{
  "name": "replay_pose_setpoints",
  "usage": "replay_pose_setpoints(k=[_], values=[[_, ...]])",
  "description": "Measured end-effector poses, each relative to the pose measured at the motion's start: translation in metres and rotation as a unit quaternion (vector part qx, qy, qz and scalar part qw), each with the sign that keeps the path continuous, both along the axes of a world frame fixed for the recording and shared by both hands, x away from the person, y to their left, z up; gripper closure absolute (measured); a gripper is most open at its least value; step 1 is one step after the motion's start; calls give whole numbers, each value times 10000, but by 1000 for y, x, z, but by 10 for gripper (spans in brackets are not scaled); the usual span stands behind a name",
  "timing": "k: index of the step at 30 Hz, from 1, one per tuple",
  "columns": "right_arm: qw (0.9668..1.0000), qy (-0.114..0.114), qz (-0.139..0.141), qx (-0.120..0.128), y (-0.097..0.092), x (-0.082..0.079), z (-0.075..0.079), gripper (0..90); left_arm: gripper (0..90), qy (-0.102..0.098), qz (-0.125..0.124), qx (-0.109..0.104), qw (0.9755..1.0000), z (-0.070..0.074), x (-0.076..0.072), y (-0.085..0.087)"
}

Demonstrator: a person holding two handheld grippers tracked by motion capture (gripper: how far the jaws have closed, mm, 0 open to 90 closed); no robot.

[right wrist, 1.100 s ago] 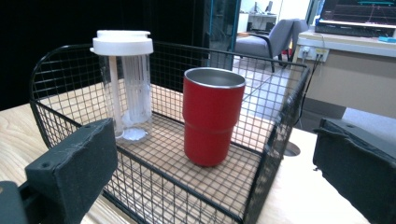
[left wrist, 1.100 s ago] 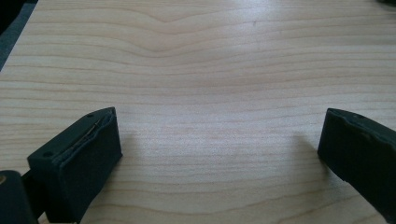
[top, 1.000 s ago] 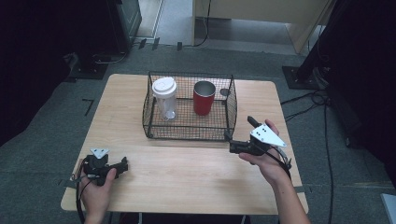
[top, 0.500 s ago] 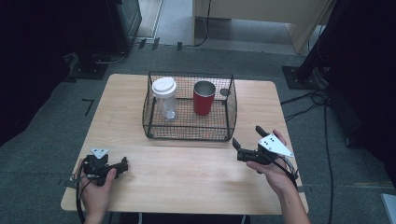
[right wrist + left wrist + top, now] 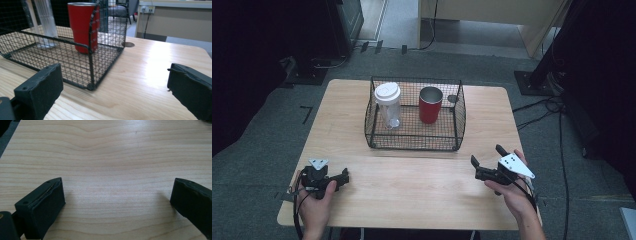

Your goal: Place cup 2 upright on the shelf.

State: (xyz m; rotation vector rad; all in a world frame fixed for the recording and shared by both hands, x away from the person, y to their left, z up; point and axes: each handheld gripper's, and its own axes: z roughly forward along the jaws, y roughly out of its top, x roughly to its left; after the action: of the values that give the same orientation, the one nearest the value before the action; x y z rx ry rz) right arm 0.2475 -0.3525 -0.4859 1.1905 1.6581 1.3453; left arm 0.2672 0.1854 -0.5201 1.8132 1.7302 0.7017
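Patience pays here: my right hand-held gripper (image 5: pixel 486 161) hovers with jaws spread wide and empty, just short of the black wire mesh basket (image 5: pixel 412 141) on the wooden bench (image 5: pixel 412 180). I judge the red metal tumbler (image 5: pixel 82 26), upright inside beside the clear lidded cup (image 5: pixel 389 105), wants a reach from above. My left hand-held gripper (image 5: pixel 343 176) rests spread.

There is one table (image 5: pixel 412 185), made of light wood. One black wire basket (image 5: pixel 414 142) sits at the upper middle of the high view. Two cups stand inside it: one red cup (image 5: pixel 430 104) and one clear cup (image 5: pixel 389 106) with a white lid. Two grippers are low in the frame: one left gripper (image 5: pixel 343 178) and one right gripper (image 5: pixel 486 156). Two hands hold them.
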Motion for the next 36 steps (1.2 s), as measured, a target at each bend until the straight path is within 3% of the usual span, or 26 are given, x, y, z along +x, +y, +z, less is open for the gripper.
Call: replay_pose_setpoints(k=[17, 23, 30, 31, 34, 36], values=[[9976, 372, -577, -122, -38, -20, -25, 2, 0, -1, 1, -1, 10000, 0, 0, 0], [9927, 696, -946, -284, -51, -25, -34, 2, 1, -3, 2, -2, 10000, 0, 0, 0], [9890, 908, -1120, -326, -62, -31, -34, 11, 0, -1, 1, -2, 10000, 0, 0, 0], [9879, 991, -1140, -362, -64, -31, -34, 32, 1, -2, 0, -2, 10000, 0, 0, 0], [9800, 1396, -1310, -538, -68, -30, -35, 64, 1, -3, -4, 5, 10000, 0, 0, 0], [9776, 1495, -1371, -566, -72, -31, -36, 65, 1, -3, -4, 4, 10000, 0, 0, 0]])
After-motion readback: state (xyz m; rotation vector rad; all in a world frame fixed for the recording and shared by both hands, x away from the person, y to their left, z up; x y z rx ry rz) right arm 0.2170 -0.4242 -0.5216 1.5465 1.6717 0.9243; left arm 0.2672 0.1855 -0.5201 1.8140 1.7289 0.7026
